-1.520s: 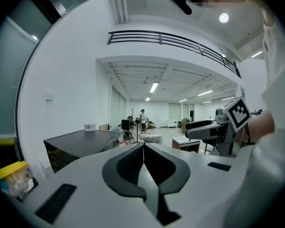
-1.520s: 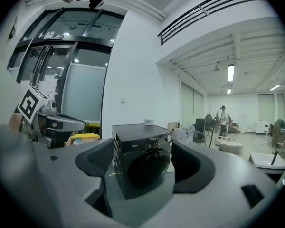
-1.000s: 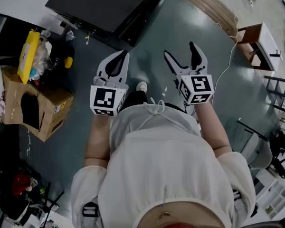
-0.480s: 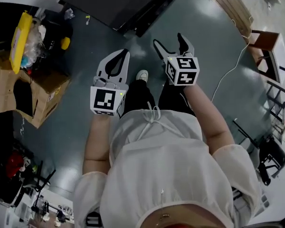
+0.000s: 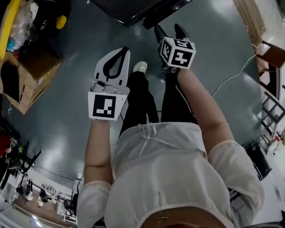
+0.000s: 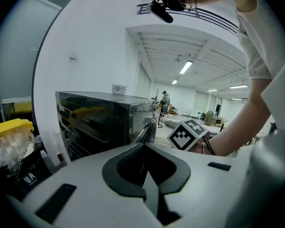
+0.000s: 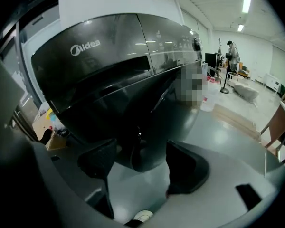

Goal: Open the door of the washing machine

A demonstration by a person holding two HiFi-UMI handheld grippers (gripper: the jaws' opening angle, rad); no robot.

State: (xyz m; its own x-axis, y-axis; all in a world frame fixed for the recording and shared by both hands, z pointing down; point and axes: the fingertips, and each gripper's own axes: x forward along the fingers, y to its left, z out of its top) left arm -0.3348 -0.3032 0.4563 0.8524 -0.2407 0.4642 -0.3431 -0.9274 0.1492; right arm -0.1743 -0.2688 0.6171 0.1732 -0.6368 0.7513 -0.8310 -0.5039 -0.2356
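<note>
two claws lowered toward washing machine, left claw closed, right claw narrowing (still apart, empty)

A big open test hall, more lab than home — strip lights on a white ceiling, glossy grey floor, a washer standing free just beyond the right fingers, cardboard boxes left of the left fingers, a loose cable trailing off right.
</note>
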